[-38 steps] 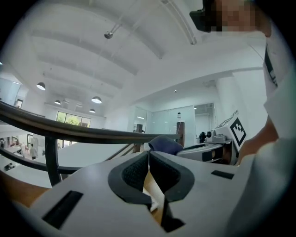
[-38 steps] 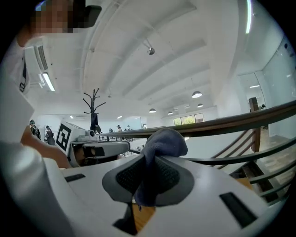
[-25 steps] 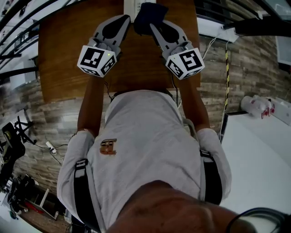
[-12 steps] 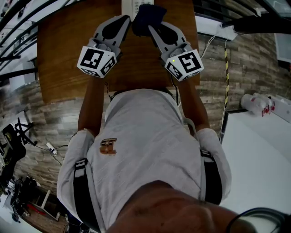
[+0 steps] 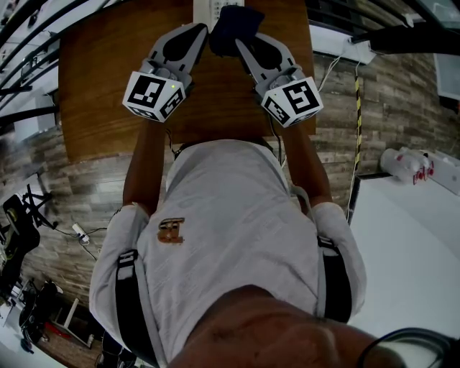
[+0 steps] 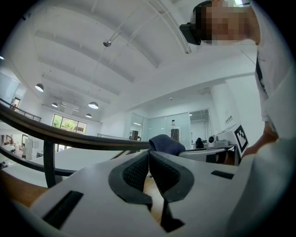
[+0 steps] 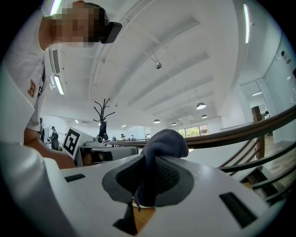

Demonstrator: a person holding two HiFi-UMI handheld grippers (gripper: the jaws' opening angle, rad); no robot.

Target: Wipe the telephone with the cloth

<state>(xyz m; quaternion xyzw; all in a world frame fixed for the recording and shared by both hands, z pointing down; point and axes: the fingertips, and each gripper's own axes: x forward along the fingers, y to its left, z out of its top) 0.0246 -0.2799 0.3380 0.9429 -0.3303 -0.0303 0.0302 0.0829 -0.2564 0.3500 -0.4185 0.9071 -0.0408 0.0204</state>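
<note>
Two claws crowd the telephone point(image 5: 205, 8), a white body cut off by the top edge of the head view at the far side of the wooden surface point(image 5: 108, 86). Almost nothing has changed in the last second. The right claw point(image 5: 242, 41) and its cloth point(image 5: 233, 25) drift a touch toward the telephone's left side, then come back, and the left claw point(image 5: 195, 31) keeps its place. I judge this a short rubbing stroke or a pause, so the wiping is under way but far from covering the set.

The right claw is clamped on the dark blue cloth, which bulges in a lump past the tips and lies on the telephone's right part. The left claw is fully closed with its pads meeting on nothing, and its tip is just beside the telephone's left edge.

The telephone's long axis seems to run away from the person and out of the picture. Too little shows to tell which end points where.
</note>
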